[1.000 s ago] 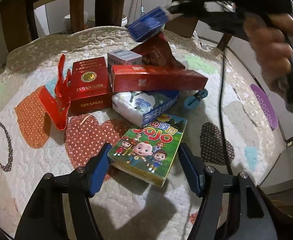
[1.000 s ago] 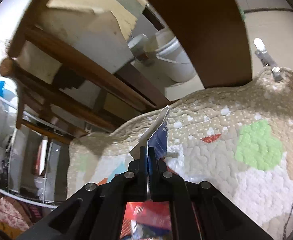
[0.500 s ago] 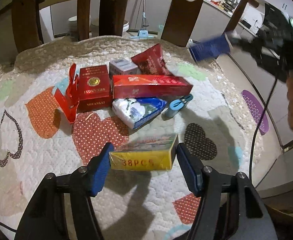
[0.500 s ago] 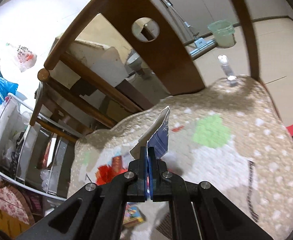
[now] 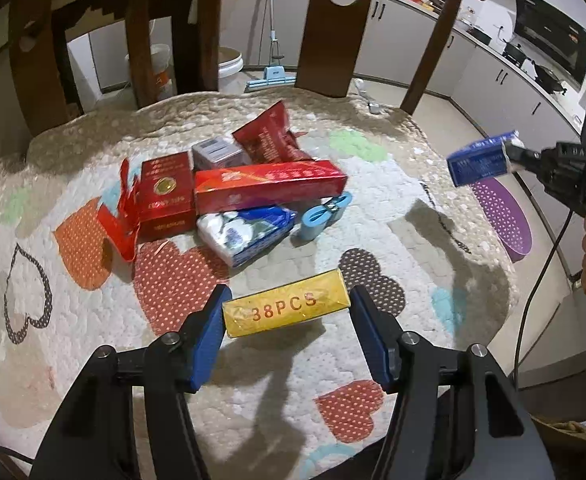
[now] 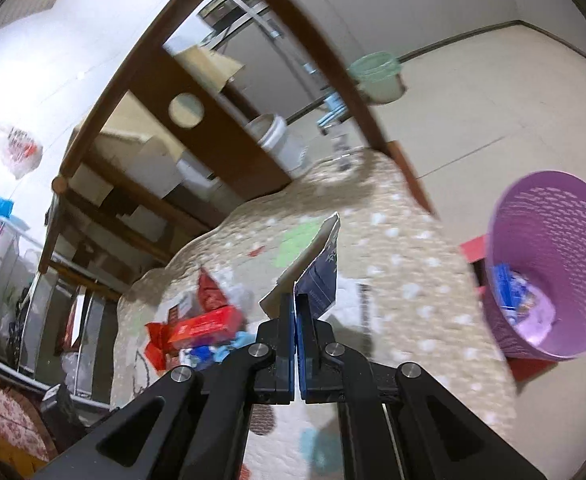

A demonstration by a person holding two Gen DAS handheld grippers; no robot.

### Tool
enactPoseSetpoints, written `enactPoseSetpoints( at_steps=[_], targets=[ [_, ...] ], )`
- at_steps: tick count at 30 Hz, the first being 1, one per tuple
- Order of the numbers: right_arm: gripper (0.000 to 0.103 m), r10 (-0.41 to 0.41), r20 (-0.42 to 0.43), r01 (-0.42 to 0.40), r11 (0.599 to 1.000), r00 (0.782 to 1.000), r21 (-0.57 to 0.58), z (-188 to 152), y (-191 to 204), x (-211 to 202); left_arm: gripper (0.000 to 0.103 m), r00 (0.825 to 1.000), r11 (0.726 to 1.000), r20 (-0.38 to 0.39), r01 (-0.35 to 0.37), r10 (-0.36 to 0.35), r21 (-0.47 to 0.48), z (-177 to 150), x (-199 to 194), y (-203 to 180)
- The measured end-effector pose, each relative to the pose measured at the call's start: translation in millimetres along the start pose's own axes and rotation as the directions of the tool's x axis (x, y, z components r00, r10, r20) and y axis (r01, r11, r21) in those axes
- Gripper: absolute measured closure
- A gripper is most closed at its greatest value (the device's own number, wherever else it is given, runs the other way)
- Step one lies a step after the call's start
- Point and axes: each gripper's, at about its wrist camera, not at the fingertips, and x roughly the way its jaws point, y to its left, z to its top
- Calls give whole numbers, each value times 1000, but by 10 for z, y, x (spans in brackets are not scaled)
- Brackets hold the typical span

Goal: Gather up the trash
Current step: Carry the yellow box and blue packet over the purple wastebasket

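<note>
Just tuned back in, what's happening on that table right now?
Trash pickup is under way. The left gripper has the yellow box marked 38PCS between its jaws, lifted off the quilted table cover, and the jaws are closing on it. The right gripper, shut on a flattened blue carton, is out past the table edge near the purple bin, which already holds some trash. Red boxes, a tissue pack and other litter remain on the table.
</note>
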Motion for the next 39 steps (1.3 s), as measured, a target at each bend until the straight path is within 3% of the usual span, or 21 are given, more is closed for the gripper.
enactPoseSetpoints(
  at_steps=[7, 20, 29, 39],
  targets=[
    [102, -50, 53, 46, 997, 997, 69, 19, -464, -371, 43, 1000, 998, 8, 5, -6, 63, 110, 10, -284],
    [102, -102, 115, 88, 989, 988, 123, 77, -978, -808, 44, 999, 977, 26, 36, -43, 208, 434, 69, -995],
    [102, -137, 148, 111, 979, 979, 173, 100, -1335, -1036, 44, 996, 944, 33, 70, -85, 321, 661, 168, -1589],
    [102, -172, 149, 135, 964, 974, 231, 106, -1724, -1107, 44, 983, 901, -32, 178, -180, 395, 972, 501, -2287]
  ],
)
